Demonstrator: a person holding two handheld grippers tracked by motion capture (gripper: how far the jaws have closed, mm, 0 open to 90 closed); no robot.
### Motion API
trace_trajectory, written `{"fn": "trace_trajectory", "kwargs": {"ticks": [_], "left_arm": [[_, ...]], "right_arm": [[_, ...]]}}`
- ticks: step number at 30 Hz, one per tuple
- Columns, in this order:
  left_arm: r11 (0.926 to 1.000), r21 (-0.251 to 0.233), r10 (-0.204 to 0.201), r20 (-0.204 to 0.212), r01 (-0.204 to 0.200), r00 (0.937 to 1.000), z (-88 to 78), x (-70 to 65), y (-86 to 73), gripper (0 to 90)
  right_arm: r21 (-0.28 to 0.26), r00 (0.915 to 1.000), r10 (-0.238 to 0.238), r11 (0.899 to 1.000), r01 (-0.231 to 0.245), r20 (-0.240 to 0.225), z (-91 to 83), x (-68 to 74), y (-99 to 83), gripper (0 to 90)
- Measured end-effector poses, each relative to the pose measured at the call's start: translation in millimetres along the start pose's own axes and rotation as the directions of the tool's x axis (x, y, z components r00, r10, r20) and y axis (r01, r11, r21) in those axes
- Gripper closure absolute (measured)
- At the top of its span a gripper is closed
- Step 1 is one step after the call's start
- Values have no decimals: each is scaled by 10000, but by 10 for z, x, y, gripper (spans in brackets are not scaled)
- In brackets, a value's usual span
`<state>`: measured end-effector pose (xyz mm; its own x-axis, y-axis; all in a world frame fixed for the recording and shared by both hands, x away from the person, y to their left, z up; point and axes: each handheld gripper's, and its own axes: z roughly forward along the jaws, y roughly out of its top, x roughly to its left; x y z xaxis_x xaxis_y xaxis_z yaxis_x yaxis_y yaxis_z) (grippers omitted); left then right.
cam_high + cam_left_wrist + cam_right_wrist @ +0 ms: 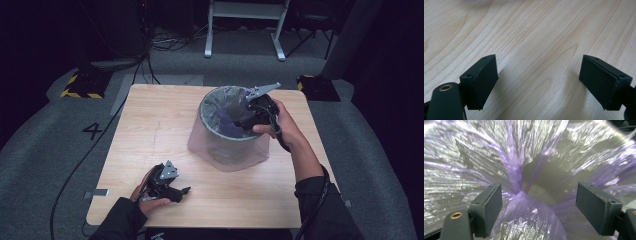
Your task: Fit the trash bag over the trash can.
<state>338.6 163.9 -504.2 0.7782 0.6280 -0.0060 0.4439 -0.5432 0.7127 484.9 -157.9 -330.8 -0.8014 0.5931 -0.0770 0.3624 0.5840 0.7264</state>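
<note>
Where jaws gape inside the bin (227, 131): purple liner (524, 202) between them.

We rested our left hand (150, 197) low near our body, its left gripper (176, 190) lying level with jaws spread wide apart. Our right arm (305, 165) reached forward, wrist bent down, and the right gripper (243, 120) pointed downward, its jaws likewise gaping, clasping nothing.
</note>
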Motion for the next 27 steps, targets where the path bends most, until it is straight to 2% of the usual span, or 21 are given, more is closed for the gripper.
{"fn": "trace_trajectory", "kwargs": {"ticks": [13, 27], "left_arm": [[10000, -1, -1, 1, 1, 10000, 0, 0, 0, 148], [10000, 1, 2, 0, -2, 10000, 0, 0, 0, 148]], "right_arm": [[-638, 9999, -137, 9979, 130, -104, -67, 31, -44, 206], [-1334, 9993, -350, 9904, 369, 163, -237, 57, -107, 201]]}}
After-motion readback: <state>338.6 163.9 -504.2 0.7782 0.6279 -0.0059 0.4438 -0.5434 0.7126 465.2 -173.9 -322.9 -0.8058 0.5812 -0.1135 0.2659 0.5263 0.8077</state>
